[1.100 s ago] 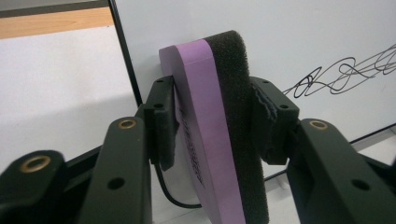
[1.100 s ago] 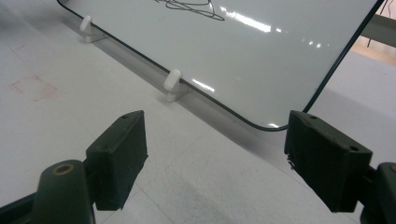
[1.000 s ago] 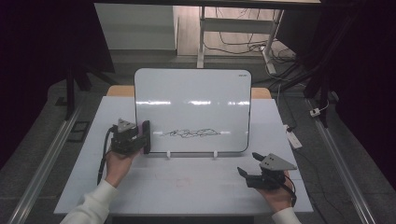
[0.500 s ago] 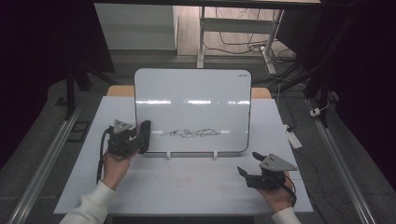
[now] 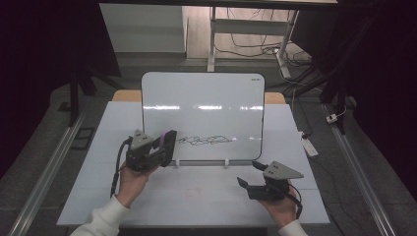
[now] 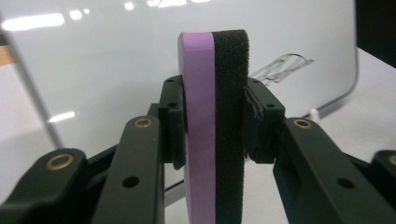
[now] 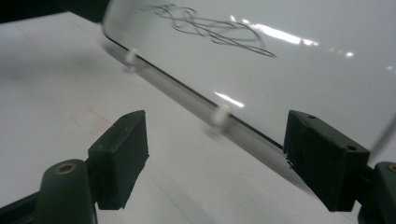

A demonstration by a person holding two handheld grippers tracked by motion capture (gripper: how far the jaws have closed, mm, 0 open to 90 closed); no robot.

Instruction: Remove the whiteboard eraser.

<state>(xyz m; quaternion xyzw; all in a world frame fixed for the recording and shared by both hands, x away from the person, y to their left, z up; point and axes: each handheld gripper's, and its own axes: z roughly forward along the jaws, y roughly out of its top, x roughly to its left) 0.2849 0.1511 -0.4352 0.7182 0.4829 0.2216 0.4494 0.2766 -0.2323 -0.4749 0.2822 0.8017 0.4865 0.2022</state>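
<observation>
clamped upright, eraser [image 6: 215, 121] fills left tool [image 6: 214, 122].

black jaws, brass rivets, white sleeves [image 5: 105, 221]

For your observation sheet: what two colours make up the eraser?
The eraser is purple on one side and black foam on the other, clearest in the left gripper view.

Left gripper [image 5: 164, 147]: you closed it on the eraser [image 5: 167, 141], lifted toward the whiteboard [image 5: 202, 110]
</observation>
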